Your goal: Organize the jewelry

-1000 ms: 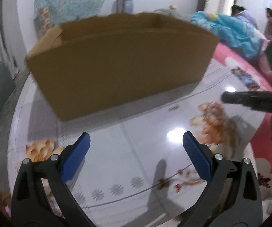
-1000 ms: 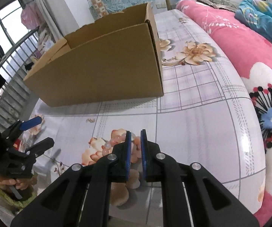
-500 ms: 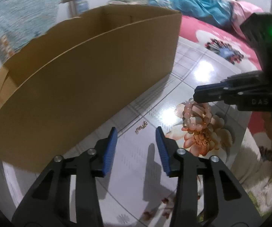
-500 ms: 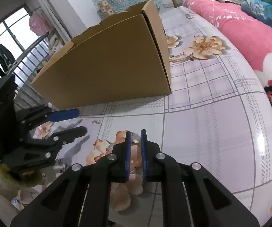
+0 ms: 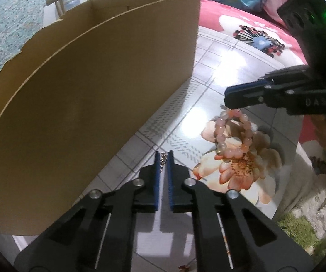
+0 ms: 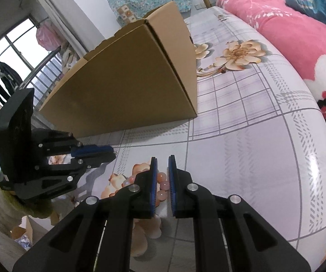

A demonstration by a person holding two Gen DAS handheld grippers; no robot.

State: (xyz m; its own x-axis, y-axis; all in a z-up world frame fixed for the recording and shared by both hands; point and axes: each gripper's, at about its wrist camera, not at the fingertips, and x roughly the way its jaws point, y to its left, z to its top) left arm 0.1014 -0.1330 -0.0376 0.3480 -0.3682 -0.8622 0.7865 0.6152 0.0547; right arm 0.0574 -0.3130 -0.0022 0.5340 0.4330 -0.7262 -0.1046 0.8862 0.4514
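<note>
Left gripper point(image 5: 163, 156) — fingers nearly closed around a small metal chain piece point(image 5: 163, 158) on the desk point(image 5: 208, 86), at 12 o'clock from its tips, beside the cardboard box point(image 5: 90, 104). Right gripper point(image 6: 162, 167) — fingers clenched on the pink bead bracelet point(image 5: 233, 133), which hangs as a loop toward 6 o'clock. Both items are probably light; the beads look slippery, so grip across the strand. The chain's long axis cannot be told.
</note>
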